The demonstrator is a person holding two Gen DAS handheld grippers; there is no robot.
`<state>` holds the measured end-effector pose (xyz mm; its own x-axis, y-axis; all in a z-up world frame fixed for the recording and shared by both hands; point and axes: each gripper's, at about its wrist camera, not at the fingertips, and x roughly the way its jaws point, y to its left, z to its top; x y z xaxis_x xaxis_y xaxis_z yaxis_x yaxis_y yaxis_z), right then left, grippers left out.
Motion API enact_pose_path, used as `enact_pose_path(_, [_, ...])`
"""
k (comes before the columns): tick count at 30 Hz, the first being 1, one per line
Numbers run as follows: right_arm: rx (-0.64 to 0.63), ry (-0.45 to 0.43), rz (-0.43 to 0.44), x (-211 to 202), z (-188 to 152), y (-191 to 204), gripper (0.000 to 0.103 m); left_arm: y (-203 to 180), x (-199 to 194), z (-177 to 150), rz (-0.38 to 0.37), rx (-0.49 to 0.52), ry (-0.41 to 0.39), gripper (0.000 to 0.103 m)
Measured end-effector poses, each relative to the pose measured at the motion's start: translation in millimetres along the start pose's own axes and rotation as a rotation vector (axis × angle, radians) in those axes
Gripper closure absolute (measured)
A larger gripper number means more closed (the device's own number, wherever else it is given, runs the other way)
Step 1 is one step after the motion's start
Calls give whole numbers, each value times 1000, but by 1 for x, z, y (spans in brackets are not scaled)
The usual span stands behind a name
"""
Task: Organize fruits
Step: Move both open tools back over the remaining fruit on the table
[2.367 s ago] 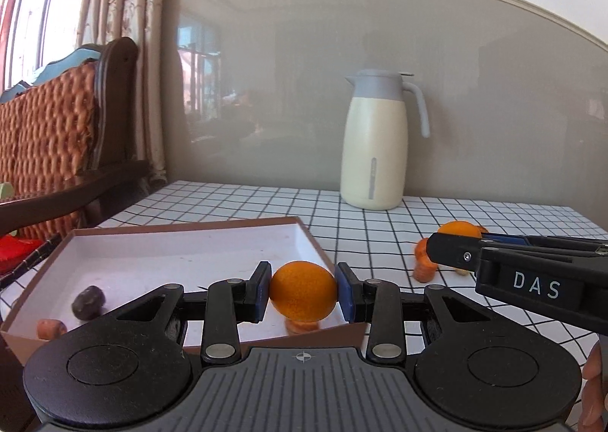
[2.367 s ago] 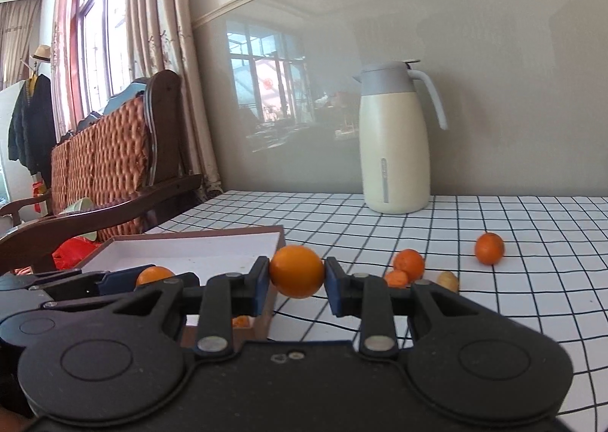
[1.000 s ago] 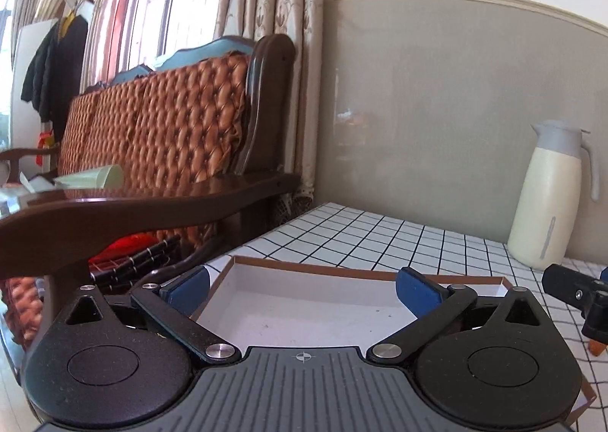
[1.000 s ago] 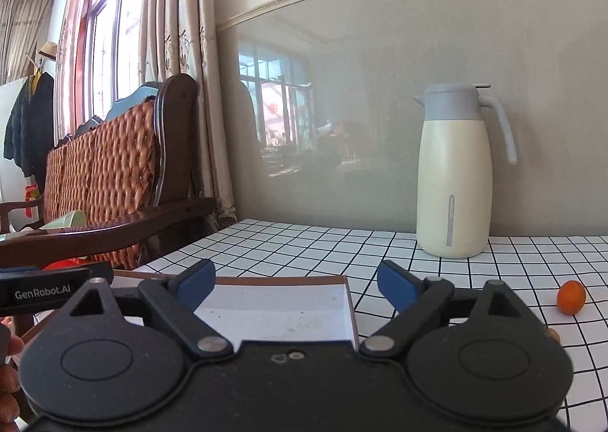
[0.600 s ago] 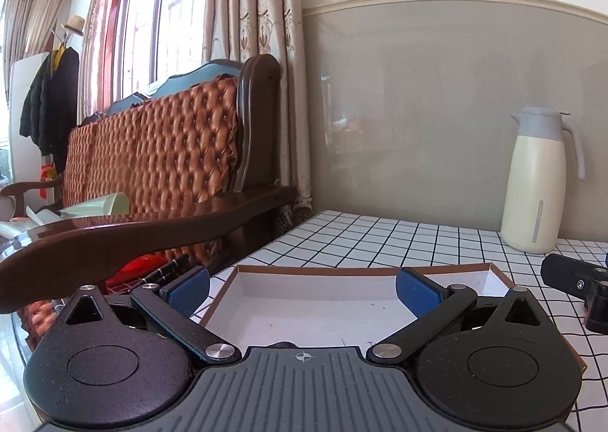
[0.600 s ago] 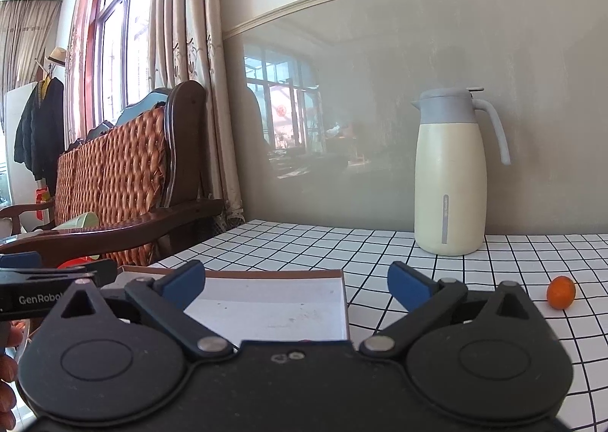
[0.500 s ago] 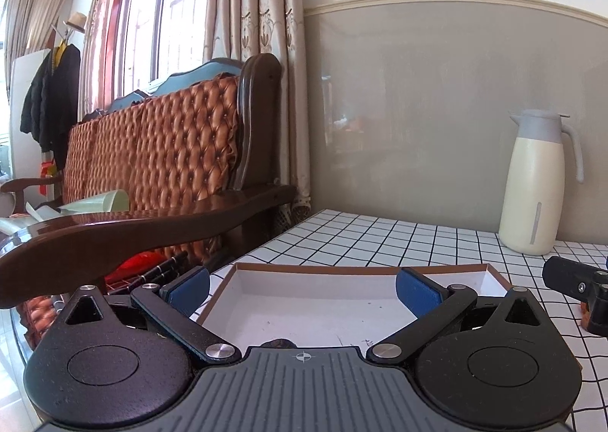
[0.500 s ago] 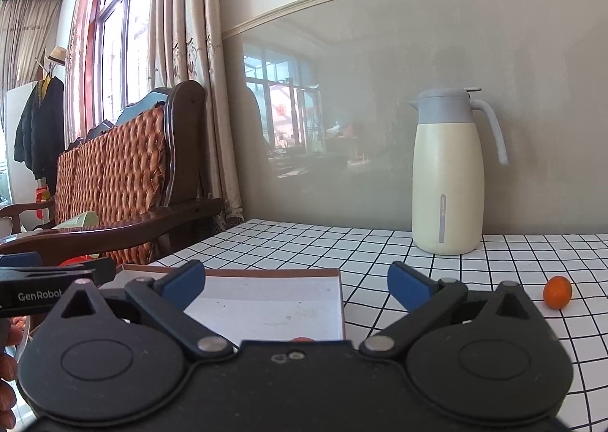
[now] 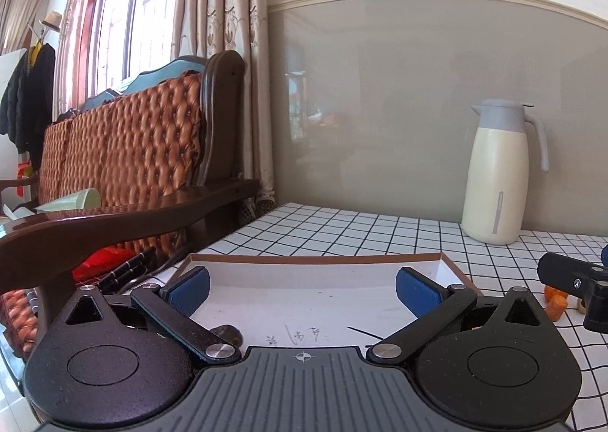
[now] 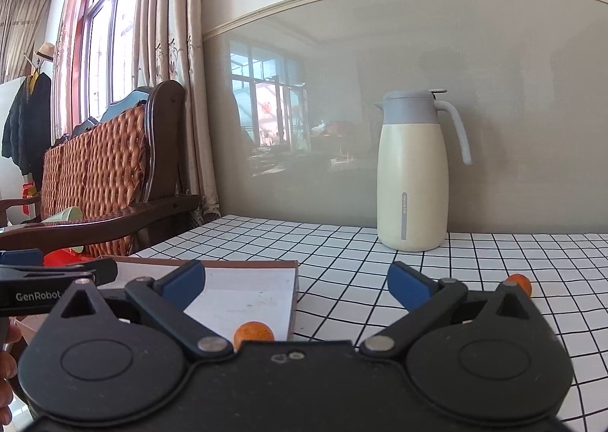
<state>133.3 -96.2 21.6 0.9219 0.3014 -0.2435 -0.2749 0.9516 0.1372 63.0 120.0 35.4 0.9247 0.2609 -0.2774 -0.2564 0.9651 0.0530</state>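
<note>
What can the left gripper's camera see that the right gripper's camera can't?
Only the left wrist view shows a dark purplish fruit in the white cardboard box, handwriting on the box floor, and small orange pieces on the checked tablecloth. Only the right wrist view shows a round orange fruit in the box and another orange fruit out on the cloth. Both show the cream jug with a grey lid, the brown quilted sofa, and open blue-padded jaws.
</note>
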Motion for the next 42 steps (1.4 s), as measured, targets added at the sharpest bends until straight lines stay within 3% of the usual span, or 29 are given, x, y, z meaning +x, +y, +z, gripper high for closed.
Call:
enact_pose_path(10, [107,29,-104,-13,-4,-52,6,-58,-1,-1,-121,53,7,0])
enact_pose_path(24, [142,114,-276,-25,-14,-106,12,-131,-1,-6,-281,112,43,0])
enact_pose_path(42, [168,180,-384,-43,-24,-152,17,-195,0,-19,-382,158,91,0])
